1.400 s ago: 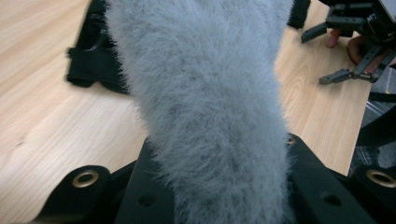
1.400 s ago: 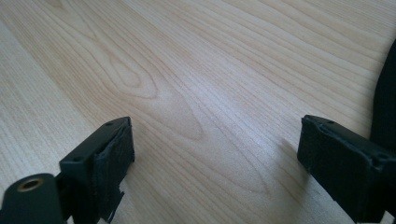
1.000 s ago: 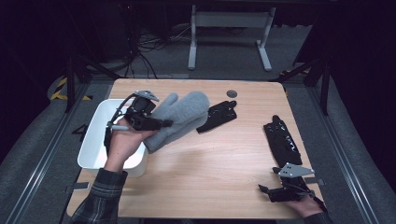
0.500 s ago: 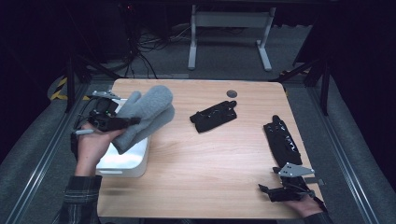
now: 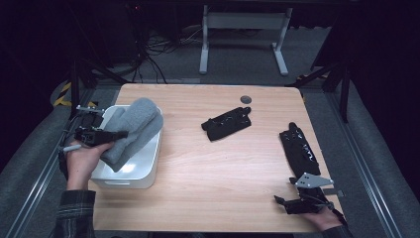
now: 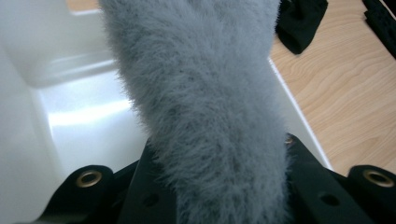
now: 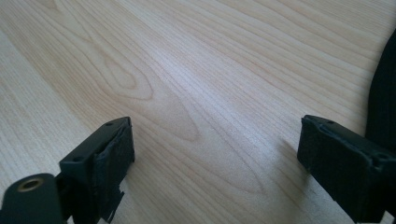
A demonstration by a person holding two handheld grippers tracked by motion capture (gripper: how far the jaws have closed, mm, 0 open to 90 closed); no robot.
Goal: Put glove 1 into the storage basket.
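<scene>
A: What do I have in the high view?

B: My left gripper [image 5: 101, 136] is clamped on the grey fuzzy mitten [image 5: 132, 130], which hangs over the white bin [image 5: 143, 171] at the table's [image 5: 208, 183] left edge, its far end lying across the bin's rim. My right gripper [image 5: 303, 202] rests near the front right corner, beside a long black glove [image 5: 299, 148]; another black glove [image 5: 228, 123] lies mid-table.

A: And the left gripper view?

B: I see the mitten [image 6: 201, 102] pinched between my jaws, the bin's [image 6: 79, 116] white floor beneath it, and bare wood to the right.

A: The right gripper view?

B: My jaws are spread wide over bare table [image 7: 196, 84], with nothing between them; a black glove's edge [image 7: 383, 102] shows at the right.
</scene>
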